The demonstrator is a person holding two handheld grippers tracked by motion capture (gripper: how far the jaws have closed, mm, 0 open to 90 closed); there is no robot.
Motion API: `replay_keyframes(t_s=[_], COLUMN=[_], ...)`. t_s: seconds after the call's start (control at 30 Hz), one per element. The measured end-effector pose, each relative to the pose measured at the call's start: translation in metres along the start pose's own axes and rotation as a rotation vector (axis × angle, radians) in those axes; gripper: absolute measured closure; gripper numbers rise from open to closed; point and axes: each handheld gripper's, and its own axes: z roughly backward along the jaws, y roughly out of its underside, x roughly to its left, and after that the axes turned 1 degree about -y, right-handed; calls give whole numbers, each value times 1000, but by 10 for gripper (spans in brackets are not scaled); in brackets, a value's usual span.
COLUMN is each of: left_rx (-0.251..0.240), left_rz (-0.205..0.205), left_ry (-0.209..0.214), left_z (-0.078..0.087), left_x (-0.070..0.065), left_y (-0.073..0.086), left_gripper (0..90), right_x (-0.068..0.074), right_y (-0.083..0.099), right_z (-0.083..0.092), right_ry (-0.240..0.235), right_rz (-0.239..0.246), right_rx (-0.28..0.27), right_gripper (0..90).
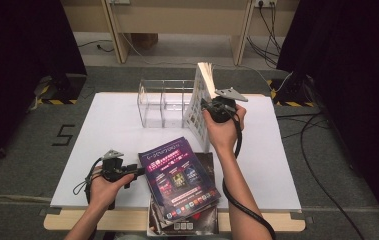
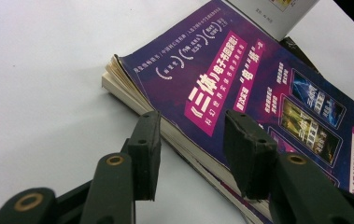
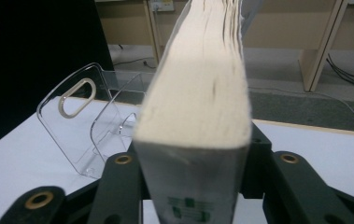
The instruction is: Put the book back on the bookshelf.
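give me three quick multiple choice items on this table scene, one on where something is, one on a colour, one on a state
1. Where is the clear acrylic organiser?
A. at the table's far side
B. on the floor
C. on top of the magazine stack

2. What colour is the cover of the top magazine?
A. yellow
B. purple
C. green

3. How is the thick book posed?
A. lying flat
B. standing upright between the right tongs
C. open, face down

Answers: 1 A, it stands behind the book near the far edge. 2 B, the left gripper view shows a purple cover. 3 B, its page edge rises between the jaws in the right gripper view.
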Motion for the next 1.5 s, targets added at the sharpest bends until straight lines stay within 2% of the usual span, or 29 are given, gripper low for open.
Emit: replay_keyframes(t_s=[0.2, 0.47, 0.53, 0.6, 0.8, 0.87, 0.93, 0.97, 1.03, 1.23, 1.27, 1.5], left_rx=[-6, -5, -5, -4, -7, -6, -6, -6, -4, -4, -5, 0], left_rz=[2, 5, 6, 7, 11, 12, 12, 12, 12, 13, 13, 13], left_ry=[1, 3, 5, 7, 8, 9, 11, 11, 12, 17, 17, 18], left_z=[1, 1, 1, 1, 2, 2, 2, 2, 2, 2, 2, 0], left_x=[-1, -1, -1, -1, 0, 0, 0, 0, 1, 1, 1, 1], left_y=[-1, -1, -1, -1, -1, -1, -1, -1, -1, -1, -1, 0], left_gripper=[560, 555, 554, 553, 552, 552, 551, 551, 550, 548, 548, 548], right_x=[-4, -10, -9, -7, -3, -1, 0, 0, 0, 2, 4, 3], right_y=[-2, -8, -10, -9, -3, -3, -6, -6, -10, -17, -18, -18], right_z=[5, 5, 3, 1, 1, 0, 0, 0, -1, -10, -11, -11], right_ry=[-25, -38, -37, -29, 4, 10, 22, 22, 25, 79, 96, 116], right_rz=[-28, -78, -82, -101, -72, -67, -74, -74, -86, -71, -57, -42], right_rx=[4, 40, 47, 31, 24, 26, 20, 20, 22, 60, 60, 58], right_gripper=[578, 552, 526, 488, 476, 501, 578, 578, 643, 707, 731, 743])
